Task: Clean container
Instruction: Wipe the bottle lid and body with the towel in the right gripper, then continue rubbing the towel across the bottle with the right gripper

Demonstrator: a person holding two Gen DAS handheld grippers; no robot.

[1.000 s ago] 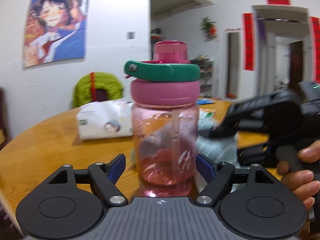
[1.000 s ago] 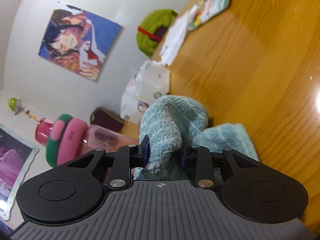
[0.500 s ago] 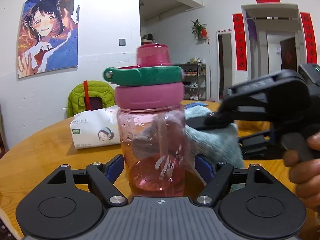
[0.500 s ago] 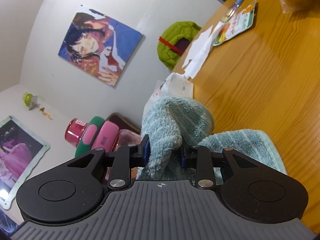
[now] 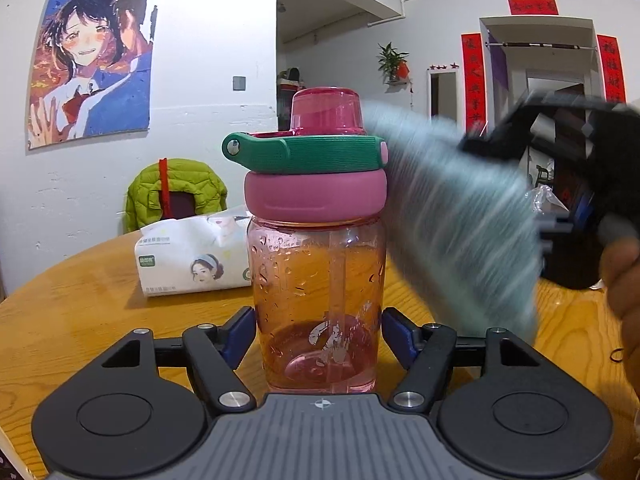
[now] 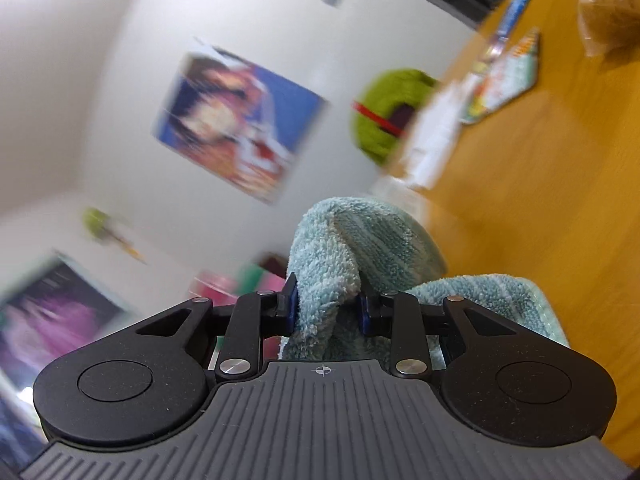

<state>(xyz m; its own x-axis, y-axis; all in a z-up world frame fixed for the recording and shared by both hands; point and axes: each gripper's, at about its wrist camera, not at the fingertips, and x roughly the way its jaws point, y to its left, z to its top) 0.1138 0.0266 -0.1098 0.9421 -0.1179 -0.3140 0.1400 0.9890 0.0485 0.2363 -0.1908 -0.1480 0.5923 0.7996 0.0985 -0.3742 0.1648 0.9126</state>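
Since the earlier frame, one teal cloth (image 5: 460,216), clamped by the right gripper (image 6: 326,306), had risen beside the lid of one pink bottle (image 5: 318,276). Left gripper (image 5: 320,330) clamped that bottle above the table (image 5: 80,304); one tissue pack (image 5: 192,256) lay behind, print unreadable.

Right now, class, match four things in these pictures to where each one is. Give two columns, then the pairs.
Things:
1. bottle
2. towel
3. tissue pack
4. green jacket

Places:
A. over a chair behind the table
B. between the left gripper's fingers
C. lying on the table, left of the bottle
D. pinched by the right gripper

Pairs: 1-B, 2-D, 3-C, 4-A
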